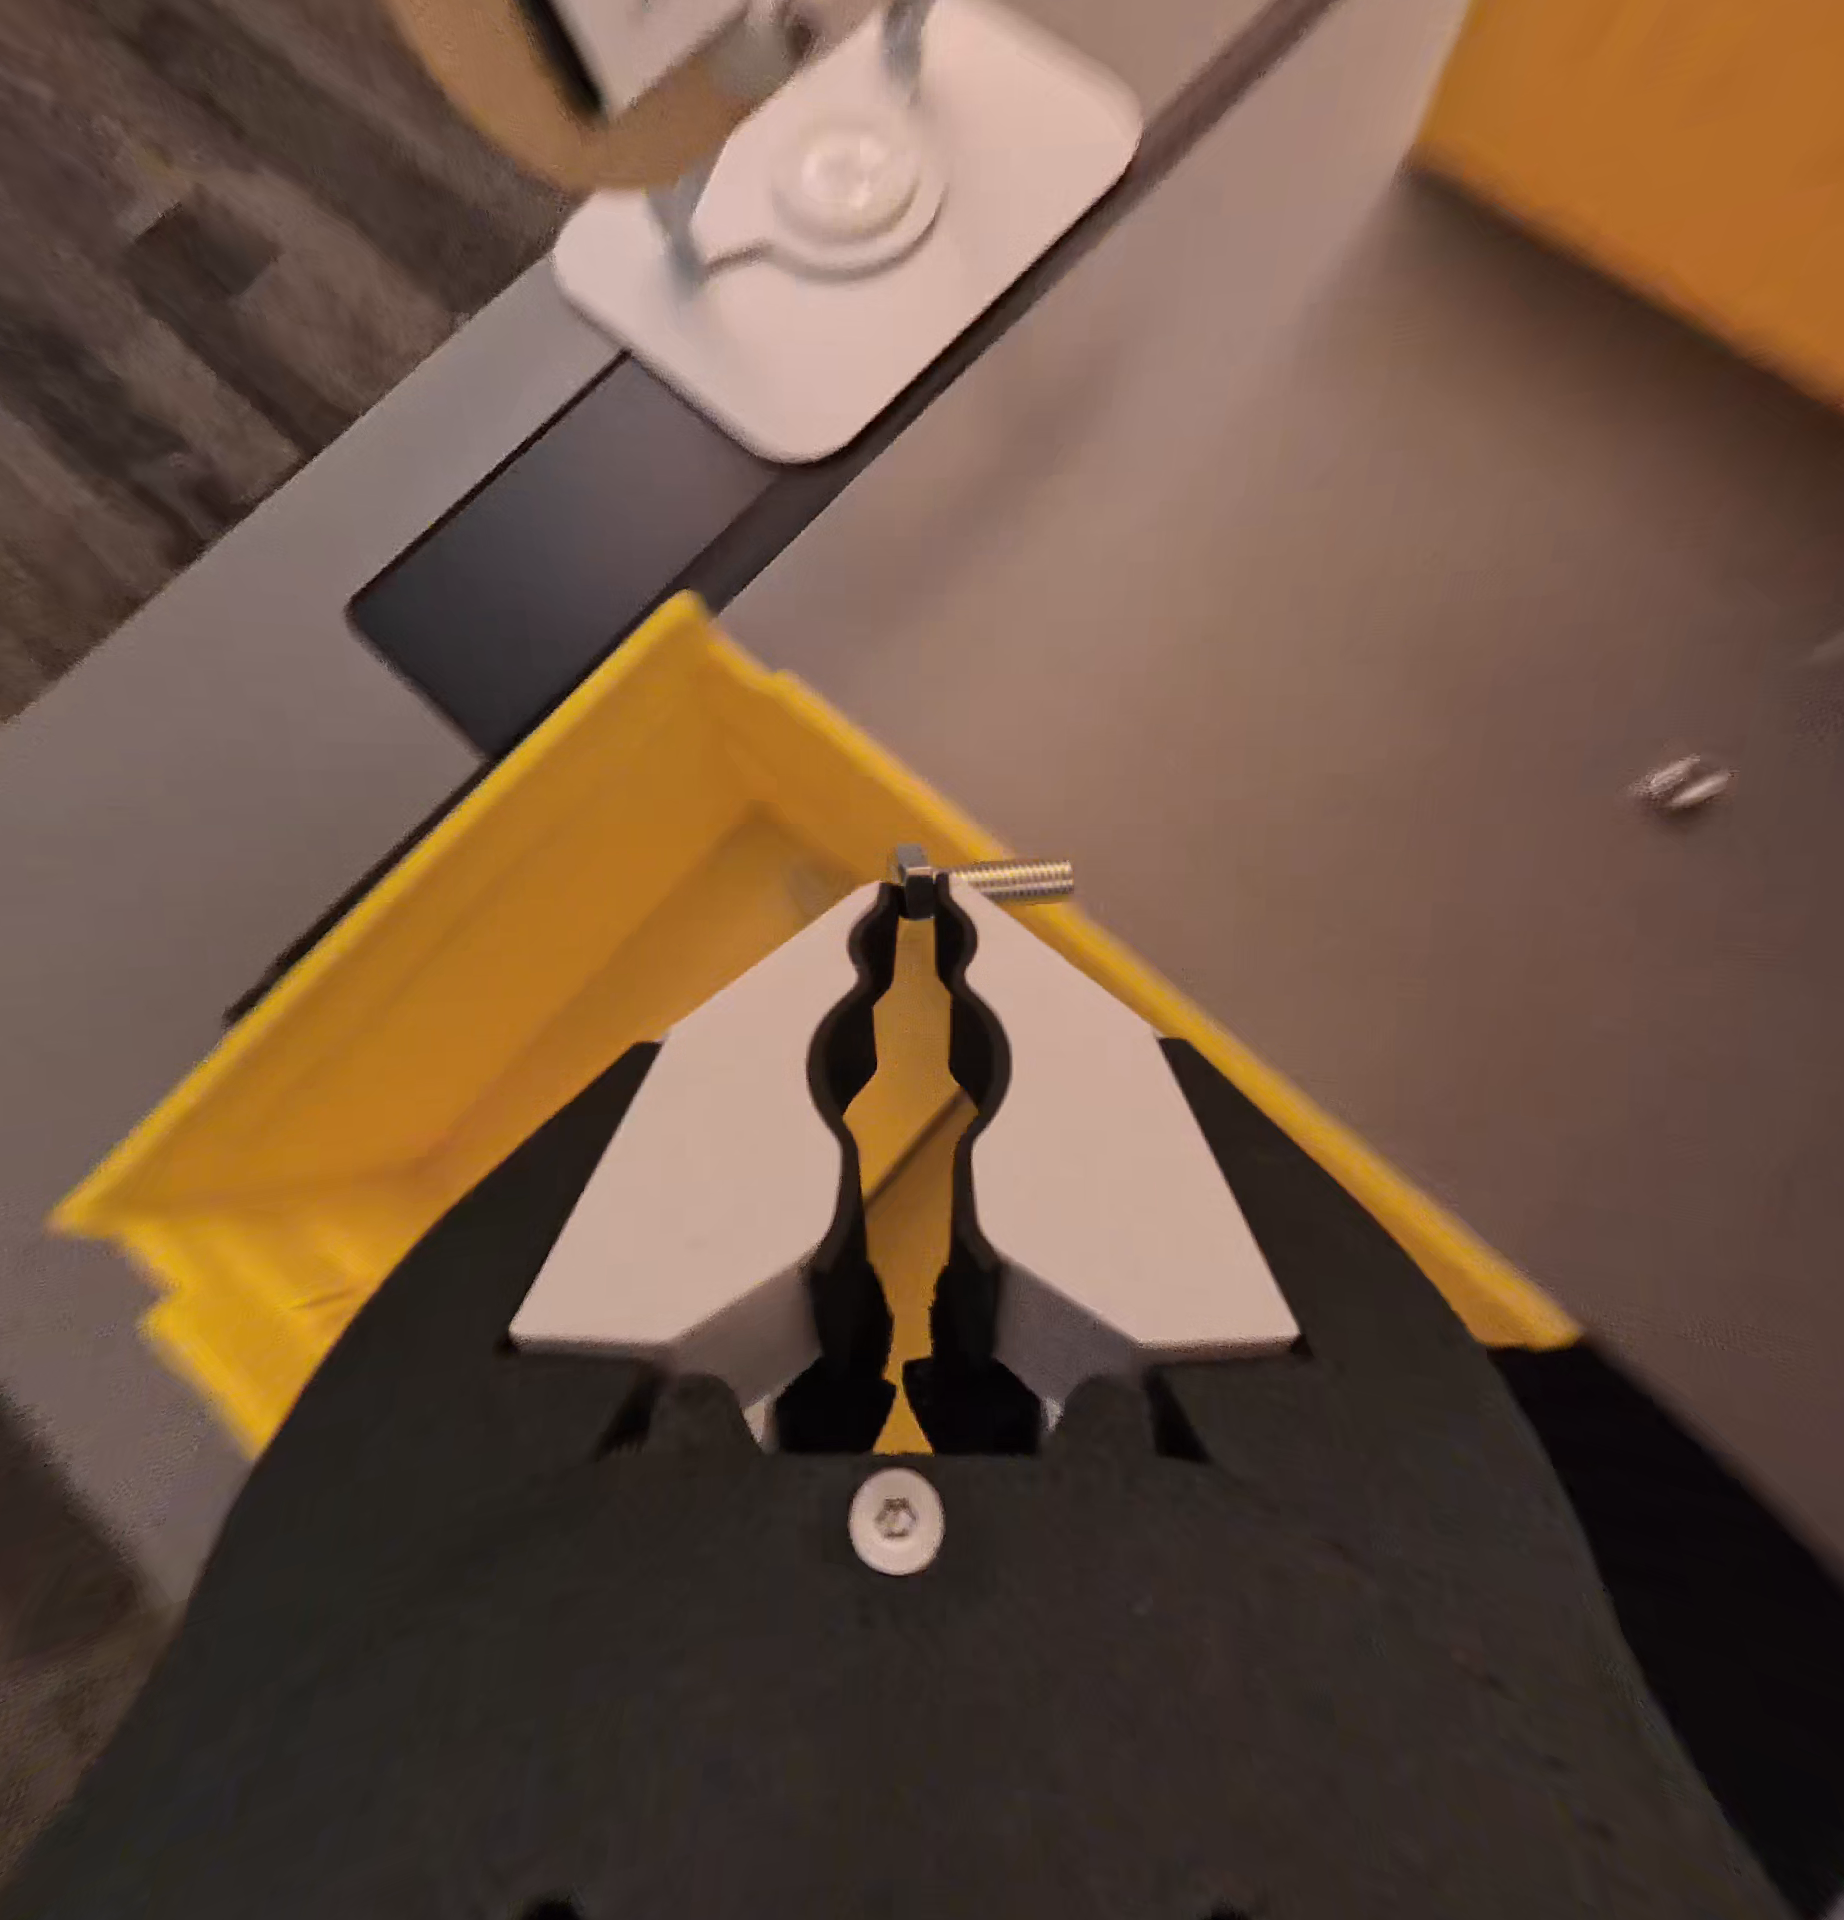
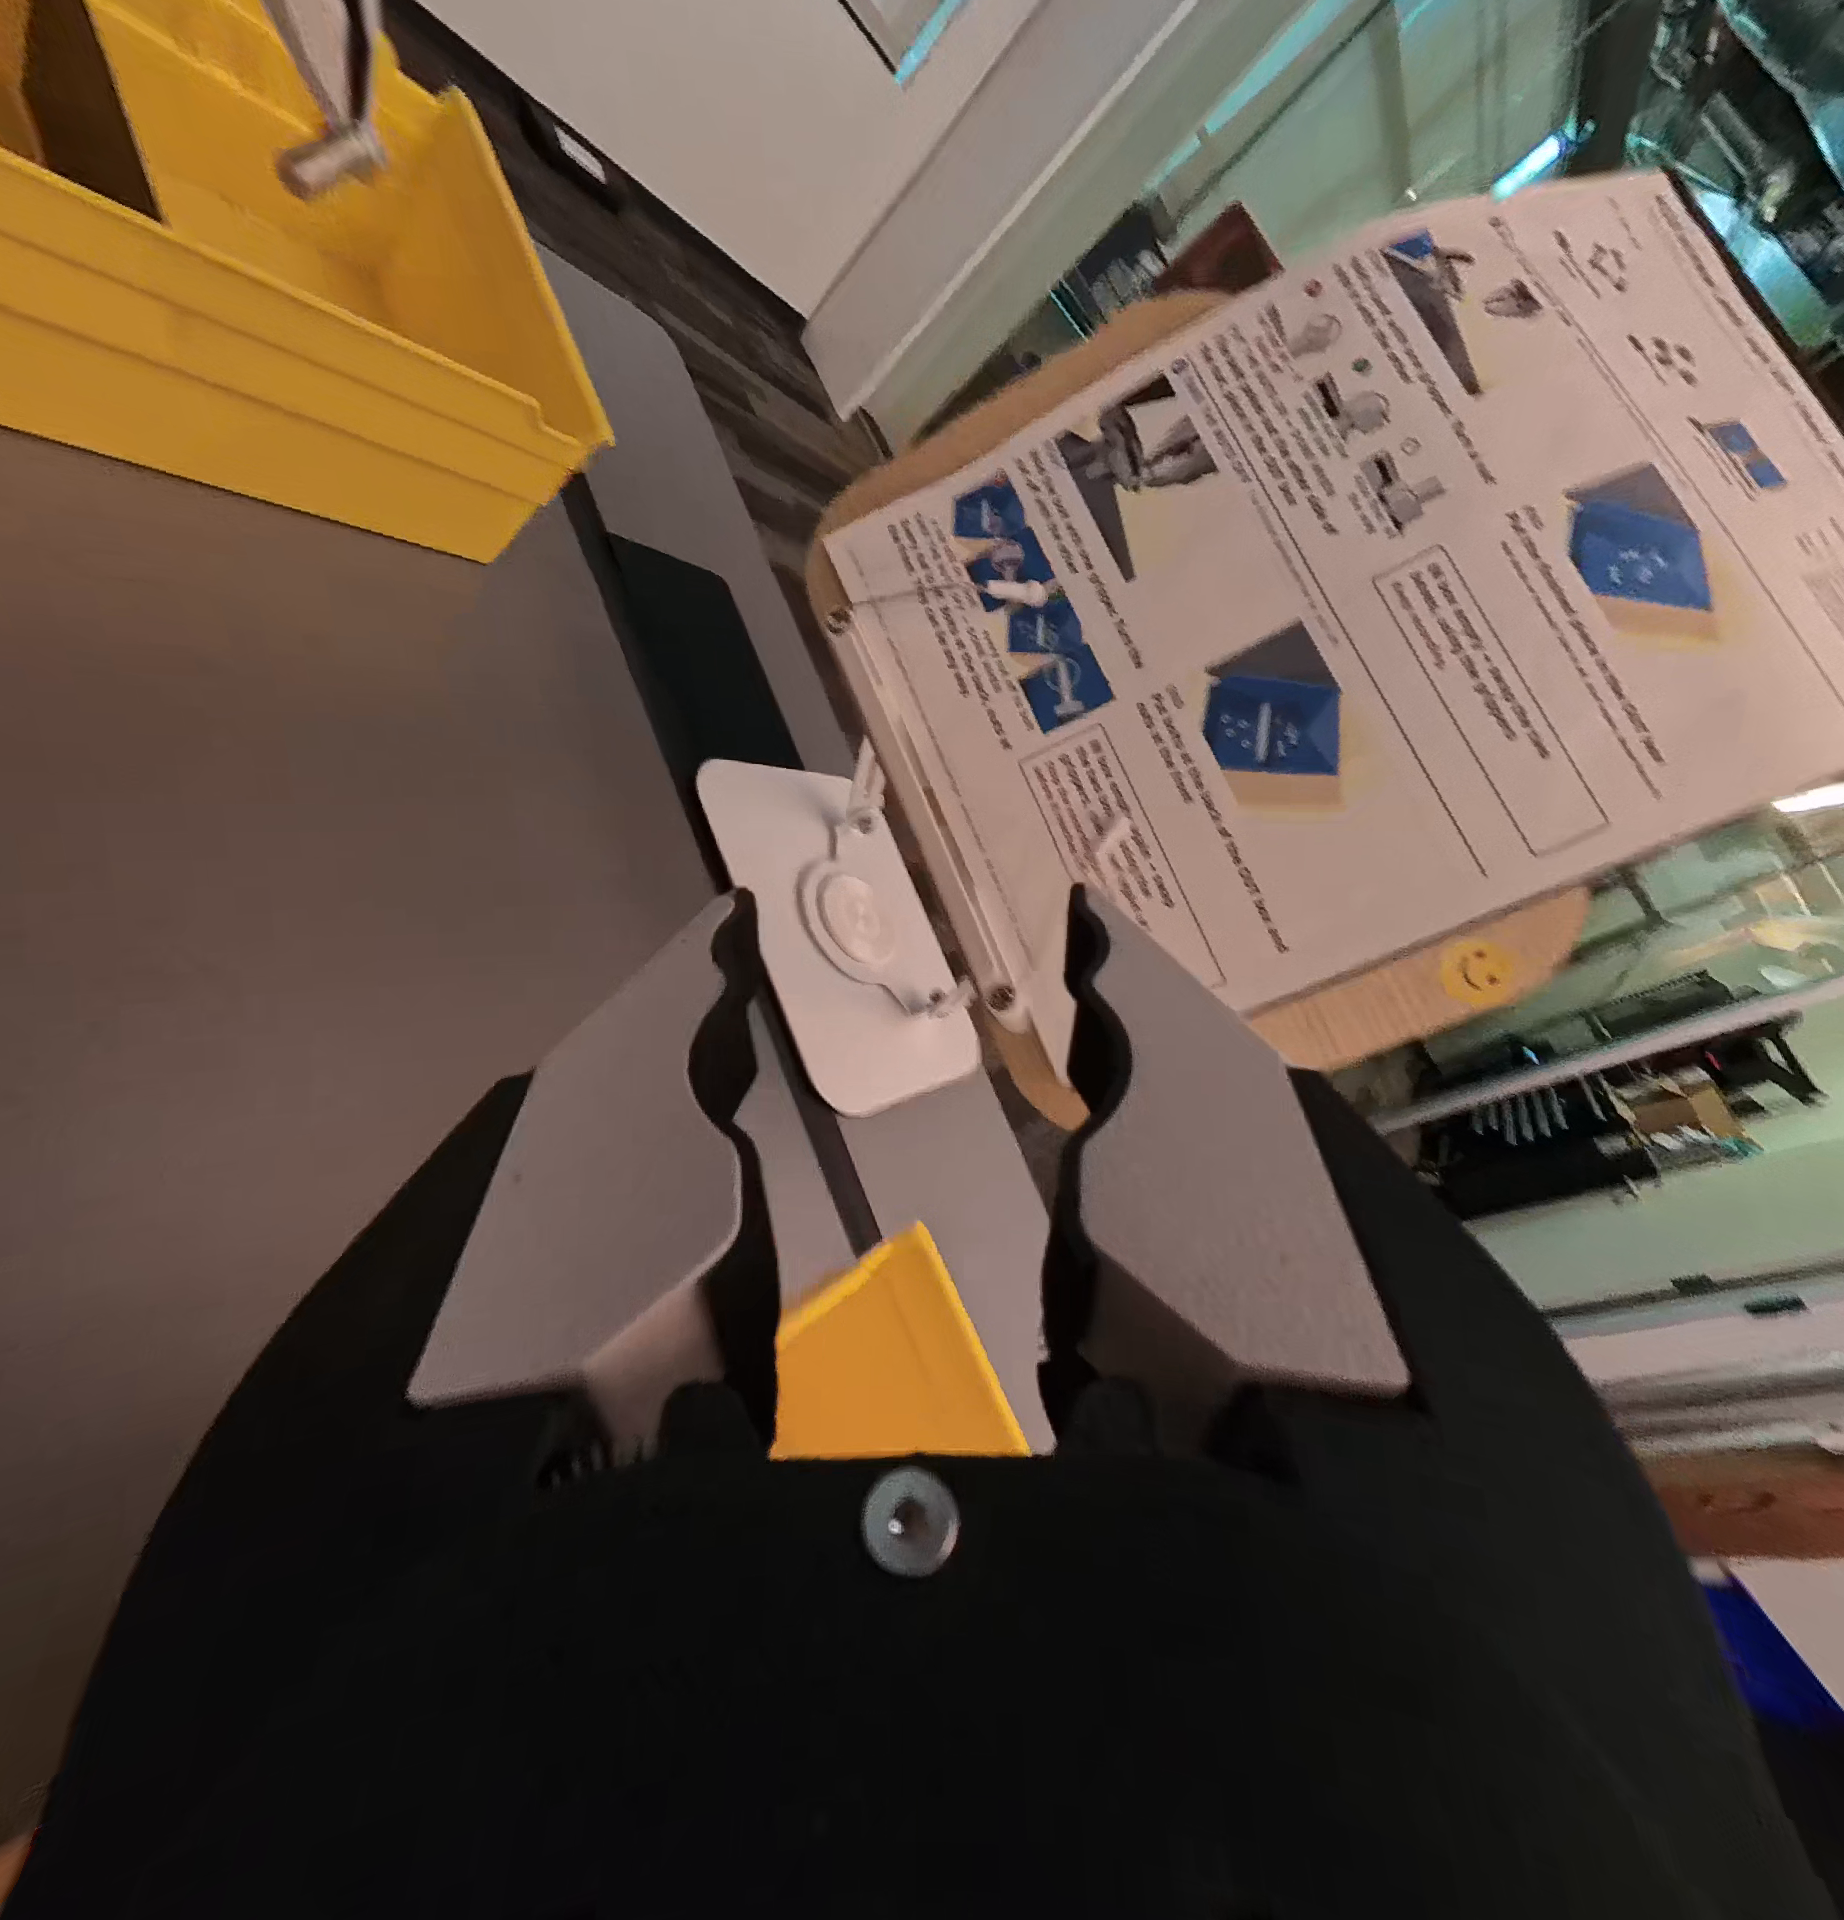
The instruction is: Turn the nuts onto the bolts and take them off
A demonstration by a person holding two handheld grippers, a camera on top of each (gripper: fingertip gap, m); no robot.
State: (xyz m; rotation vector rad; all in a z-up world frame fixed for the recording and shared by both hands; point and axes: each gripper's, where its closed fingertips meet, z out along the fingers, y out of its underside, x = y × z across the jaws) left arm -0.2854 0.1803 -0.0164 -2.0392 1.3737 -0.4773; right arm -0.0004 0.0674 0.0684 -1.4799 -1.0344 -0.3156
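Observation:
My left gripper point(image 1: 916, 891) is shut on the head end of a small silver bolt point(image 1: 1011, 876), whose threaded shaft sticks out to the right. It holds the bolt above the far corner of a yellow bin point(image 1: 461, 997). A small silver part point(image 1: 1682, 781), too blurred to name, lies on the grey table point(image 1: 1313, 675) at the right. My right gripper point(image 2: 902, 902) is open and empty above the table's edge. In the right wrist view the bolt point(image 2: 331, 161) shows at the top left, held over a yellow bin point(image 2: 274, 343).
A white stand base point(image 1: 845, 281) point(image 2: 856, 935) sits at the table's far edge and carries a board with a printed sheet point(image 2: 1365, 603). A yellow bin corner point(image 2: 887, 1340) lies under my right gripper. Another yellow box point(image 1: 1676, 156) stands at the right. My hands' fingertips stand some 35 cm from each other.

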